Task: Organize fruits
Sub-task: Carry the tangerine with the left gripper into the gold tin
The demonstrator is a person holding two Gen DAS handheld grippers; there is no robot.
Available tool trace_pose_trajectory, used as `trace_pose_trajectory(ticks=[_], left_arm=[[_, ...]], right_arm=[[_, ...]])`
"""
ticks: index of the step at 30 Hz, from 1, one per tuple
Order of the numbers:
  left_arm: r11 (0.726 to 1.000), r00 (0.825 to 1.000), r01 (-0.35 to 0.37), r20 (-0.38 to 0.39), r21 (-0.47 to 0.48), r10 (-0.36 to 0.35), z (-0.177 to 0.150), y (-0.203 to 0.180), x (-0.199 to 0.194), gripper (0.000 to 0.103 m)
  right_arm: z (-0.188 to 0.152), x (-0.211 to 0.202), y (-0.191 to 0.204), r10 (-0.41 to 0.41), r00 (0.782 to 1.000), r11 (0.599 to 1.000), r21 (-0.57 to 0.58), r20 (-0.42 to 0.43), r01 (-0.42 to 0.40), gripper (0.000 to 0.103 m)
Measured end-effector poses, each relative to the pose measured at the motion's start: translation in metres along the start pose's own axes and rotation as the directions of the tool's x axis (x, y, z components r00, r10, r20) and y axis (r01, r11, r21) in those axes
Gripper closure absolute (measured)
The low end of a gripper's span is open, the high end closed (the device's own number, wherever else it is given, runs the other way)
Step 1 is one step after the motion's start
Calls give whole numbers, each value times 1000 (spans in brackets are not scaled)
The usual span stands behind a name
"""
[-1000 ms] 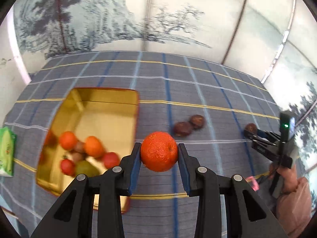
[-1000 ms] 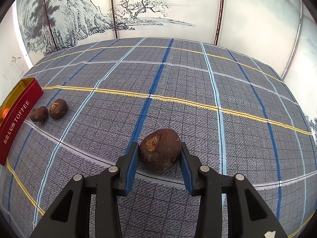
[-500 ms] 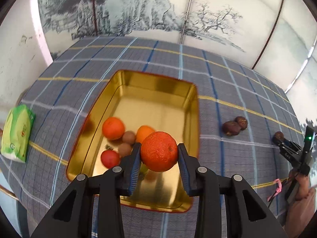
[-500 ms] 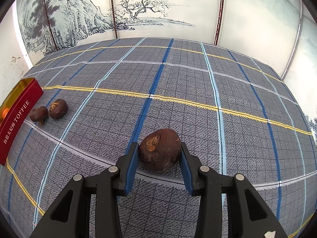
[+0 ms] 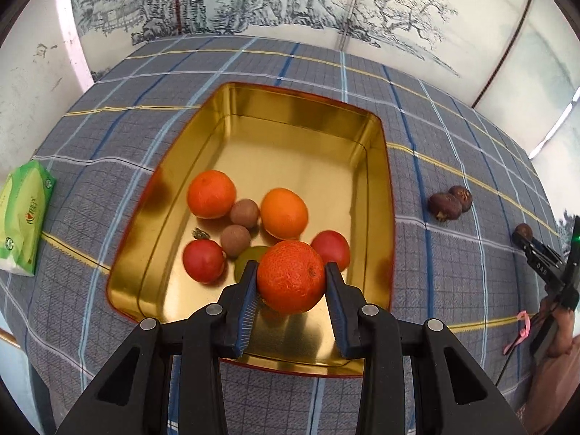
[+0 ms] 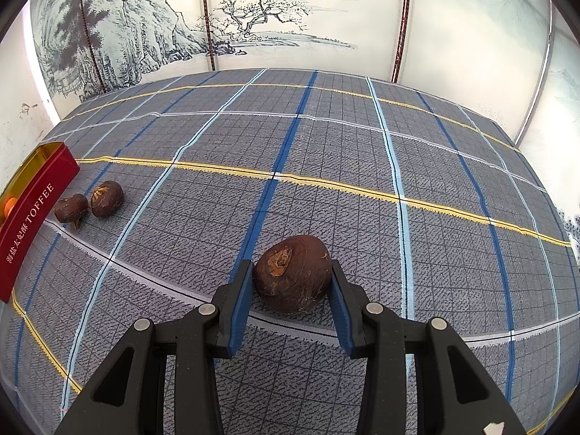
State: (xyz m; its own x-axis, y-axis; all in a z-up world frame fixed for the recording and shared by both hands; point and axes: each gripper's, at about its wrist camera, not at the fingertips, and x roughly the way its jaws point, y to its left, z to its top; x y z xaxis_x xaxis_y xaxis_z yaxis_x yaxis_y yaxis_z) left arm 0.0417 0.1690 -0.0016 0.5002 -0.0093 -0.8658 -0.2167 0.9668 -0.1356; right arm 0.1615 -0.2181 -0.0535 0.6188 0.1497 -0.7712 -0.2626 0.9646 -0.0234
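My left gripper (image 5: 291, 282) is shut on an orange (image 5: 290, 275) and holds it above the near part of a gold tin (image 5: 377, 166). In the tin lie two oranges (image 5: 211, 194), two red fruits (image 5: 203, 260), two small brown fruits (image 5: 244, 213) and a partly hidden green one. My right gripper (image 6: 290, 290) is shut on a brown round fruit (image 6: 291, 273) low over the checked cloth. It also shows in the left wrist view (image 5: 523, 233) at the far right. Two more brown fruits (image 6: 90, 201) lie beside the tin's red wall (image 6: 29, 224).
A green tissue pack (image 5: 23, 217) lies left of the tin near the table's edge. A painted screen stands behind the table. The blue-grey checked cloth (image 6: 362, 152) covers the whole table.
My left gripper has carried the orange leftward from over the cloth to above the tin, then moved closer over it. My right gripper has stayed still with its brown fruit.
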Motion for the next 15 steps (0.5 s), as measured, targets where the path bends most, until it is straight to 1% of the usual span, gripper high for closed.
trace_pose_trajectory(ticks=[3,6,15], left_arm=[[999,1000,18,-8,26,-17,-3,-9,2,66],[999,999,17,-29,44,-16,-5,-16,8,66],[999,998,8,-62,42,-5,-6,-17,20,66]], right_arm=[[0,0,0,0,1000,1000,0,1,0,65],[0,0,0,0,1000,1000,0,0,0,65],[0,0,1,0,1000,1000,0,0,0,65]])
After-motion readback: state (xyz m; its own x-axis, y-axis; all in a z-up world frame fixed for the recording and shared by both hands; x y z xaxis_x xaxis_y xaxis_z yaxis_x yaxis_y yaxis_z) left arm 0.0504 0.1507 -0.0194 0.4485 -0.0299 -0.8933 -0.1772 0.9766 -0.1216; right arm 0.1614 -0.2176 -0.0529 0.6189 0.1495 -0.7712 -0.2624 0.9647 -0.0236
